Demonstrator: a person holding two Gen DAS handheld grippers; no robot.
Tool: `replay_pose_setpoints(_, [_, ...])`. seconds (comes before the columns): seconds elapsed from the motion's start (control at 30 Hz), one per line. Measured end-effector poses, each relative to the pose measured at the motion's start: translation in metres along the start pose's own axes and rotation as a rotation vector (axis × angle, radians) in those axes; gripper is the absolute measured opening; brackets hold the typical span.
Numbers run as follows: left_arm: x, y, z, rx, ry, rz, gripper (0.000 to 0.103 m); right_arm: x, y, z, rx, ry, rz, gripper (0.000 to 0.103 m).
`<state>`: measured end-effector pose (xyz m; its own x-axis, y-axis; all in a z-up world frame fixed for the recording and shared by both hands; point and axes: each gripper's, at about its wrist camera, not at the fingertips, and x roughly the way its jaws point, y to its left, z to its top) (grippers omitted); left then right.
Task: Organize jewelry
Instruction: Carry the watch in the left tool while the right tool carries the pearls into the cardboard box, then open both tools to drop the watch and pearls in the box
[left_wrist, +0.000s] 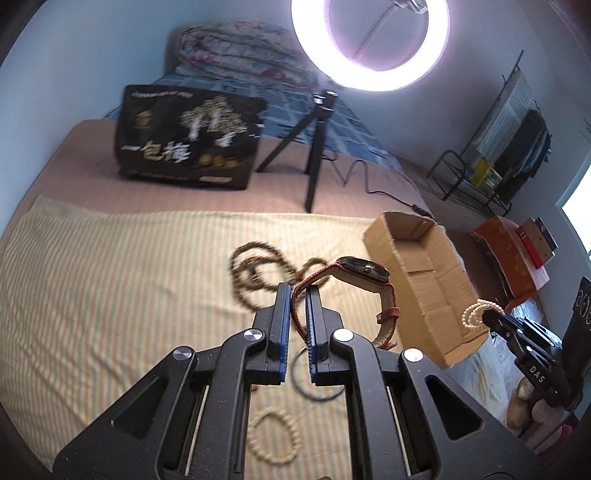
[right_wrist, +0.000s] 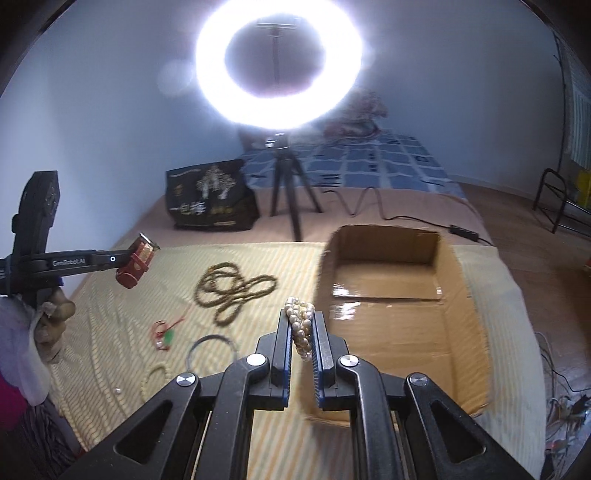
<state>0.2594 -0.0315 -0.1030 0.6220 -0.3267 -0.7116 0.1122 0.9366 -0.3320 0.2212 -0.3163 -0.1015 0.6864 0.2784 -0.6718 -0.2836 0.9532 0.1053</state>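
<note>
Watch (left_wrist: 364, 271) w/ red woven strap sits centre of the left wrist view, lifted off the cloth: the left gripper (left_wrist: 298, 291) has its blue-edged jaws pinched narrow on the strap, dial up and to the right, loose strap end w/ buckle dangling lower right. In the right wrist view the same watch (right_wrist: 137, 264) shows at mid left, at the tip of the left gripper (right_wrist: 142, 258), a hand (right_wrist: 51, 317) below it on the handle.

Pearl bracelet (right_wrist: 302, 328) (several strands bunched) is clamped betw. the jaws of the right gripper (right_wrist: 301, 317), centre of the right wrist view, raised just left of the cardboard box (right_wrist: 461, 332). Box is open, on the right half of that frame; nothing seen inside it. From the left wrist view the pearls (left_wrist: 474, 314) hang at the right gripper (left_wrist: 487, 315), by the box's near right corner.

Still on the striped yellow cloth (right_wrist: 258, 258): long brown bead necklace (right_wrist: 231, 290) coiled in loops at centre left, a red cord piece w/ green charm (right_wrist: 166, 332), a dark thin bangle (right_wrist: 210, 350), a pale bead bracelet (right_wrist: 157, 380) lower left, one loose pearl (right_wrist: 117, 390) near it.

Further back: black printed bag (right_wrist: 210, 195), small tripod (right_wrist: 290, 184) carrying a lit ring light (right_wrist: 279, 62) at top centre, blue checked bedding (right_wrist: 351, 158) behind.
</note>
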Motion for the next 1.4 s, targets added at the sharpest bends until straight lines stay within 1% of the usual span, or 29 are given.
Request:
replay_pose_setpoints(0.33, [0.048, -0.058, 0.019, 0.066, 0.033, -0.039, 0.006, 0.016, -0.052, 0.006, 0.052, 0.039, -0.097, 0.007])
replay_pose_setpoints(0.6, [0.088, -0.103, 0.026, 0.116, 0.059, -0.060, 0.006, 0.031, -0.081, 0.009, 0.108, 0.074, -0.141, 0.007])
replay_pose_setpoints(0.83, [0.124, -0.125, 0.021, 0.126, 0.103, -0.063, 0.006, 0.040, -0.097, 0.004, 0.144, 0.118, -0.160, 0.007])
replay_pose_setpoints(0.93, [0.133, -0.130, 0.018, 0.127, 0.119, -0.068, 0.006, 0.041, -0.101, 0.003, 0.160, 0.126, -0.156, 0.007])
replay_pose_setpoints(1.07, [0.138, -0.135, 0.015, 0.144, 0.119, -0.073, 0.006, 0.045, -0.099, 0.002, 0.157, 0.136, -0.150, 0.009])
replay_pose_setpoints(1.1, [0.137, -0.136, 0.015, 0.143, 0.116, -0.077, 0.009, 0.046, -0.099, 0.003, 0.156, 0.139, -0.148, 0.018])
replay_pose_setpoints(1.13, [0.137, -0.137, 0.016, 0.144, 0.116, -0.081, 0.012, 0.047, -0.098, 0.003, 0.153, 0.143, -0.150, 0.035])
replay_pose_setpoints(1.17, [0.136, -0.137, 0.017, 0.146, 0.112, -0.085, 0.013, 0.048, -0.096, 0.004, 0.147, 0.142, -0.159, 0.042])
replay_pose_setpoints(1.2, [0.134, -0.137, 0.017, 0.151, 0.104, -0.079, 0.016, 0.048, -0.094, 0.005, 0.139, 0.140, -0.165, 0.050])
replay_pose_setpoints(1.3, [0.127, -0.138, 0.020, 0.163, 0.080, -0.063, 0.016, 0.045, -0.090, 0.006, 0.128, 0.133, -0.162, 0.051])
replay_pose_setpoints(1.4, [0.123, -0.135, 0.022, 0.150, 0.075, -0.065, 0.016, 0.043, -0.088, 0.007, 0.126, 0.129, -0.163, 0.051])
